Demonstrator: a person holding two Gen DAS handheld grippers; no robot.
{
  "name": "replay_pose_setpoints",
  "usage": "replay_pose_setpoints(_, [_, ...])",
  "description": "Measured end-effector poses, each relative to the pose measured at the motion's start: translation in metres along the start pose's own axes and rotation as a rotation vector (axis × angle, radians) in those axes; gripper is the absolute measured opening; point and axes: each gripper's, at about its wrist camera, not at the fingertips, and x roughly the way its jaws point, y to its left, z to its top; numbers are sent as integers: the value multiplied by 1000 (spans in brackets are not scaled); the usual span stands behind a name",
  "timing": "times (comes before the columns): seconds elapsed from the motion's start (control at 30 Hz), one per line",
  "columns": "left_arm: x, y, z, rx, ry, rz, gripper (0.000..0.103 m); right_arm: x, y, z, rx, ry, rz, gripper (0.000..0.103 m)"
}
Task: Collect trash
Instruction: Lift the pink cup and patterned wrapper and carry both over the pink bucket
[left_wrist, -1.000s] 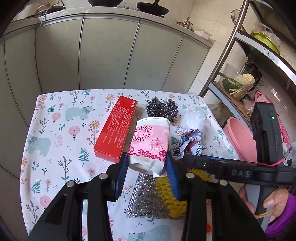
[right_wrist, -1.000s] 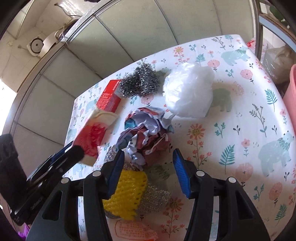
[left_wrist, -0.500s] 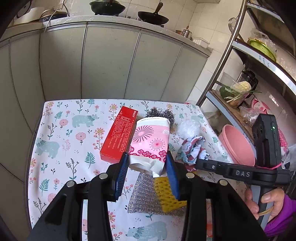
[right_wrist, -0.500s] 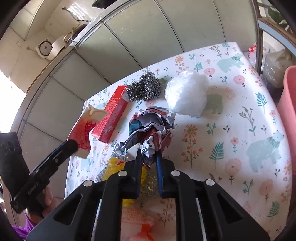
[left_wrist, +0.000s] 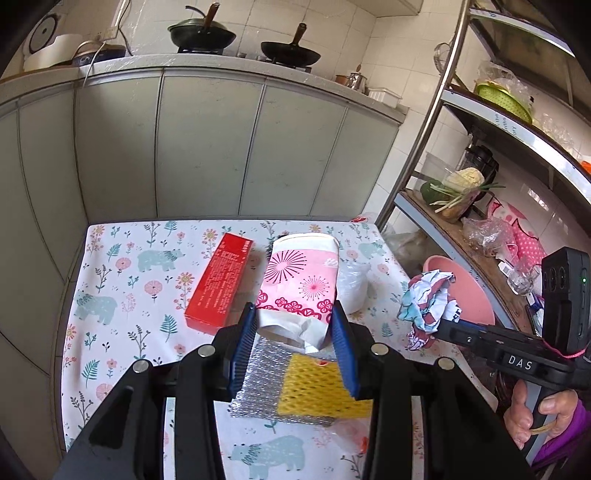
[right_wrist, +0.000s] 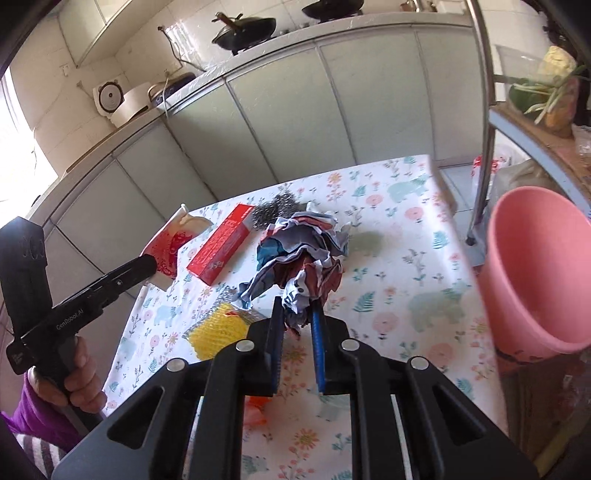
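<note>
The paper wad, which had lain on the table a second earlier, now hung clear of the cloth, pinched by its lower tail in the right gripper, whose jaws had narrowed from wide open to a slim gap filled with paper; it had swung toward the pink bin beside the table, so the drop looked near; the left gripper still clamped the crushed pink cup at about half width, raised higher than before, though whether it cleared the table fully was hard to judge; the red box, steel wool and yellow scourer remained uncollected.
</note>
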Motion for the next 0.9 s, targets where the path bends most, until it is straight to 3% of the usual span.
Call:
replay_pose_setpoints(0.5, [18, -88, 12, 131, 10, -123, 39, -60, -61, -19, 86, -133, -146, 14])
replay_pose_setpoints(0.9, [74, -202, 17, 301, 77, -231, 40, -91, -145, -30, 214, -206, -304, 14])
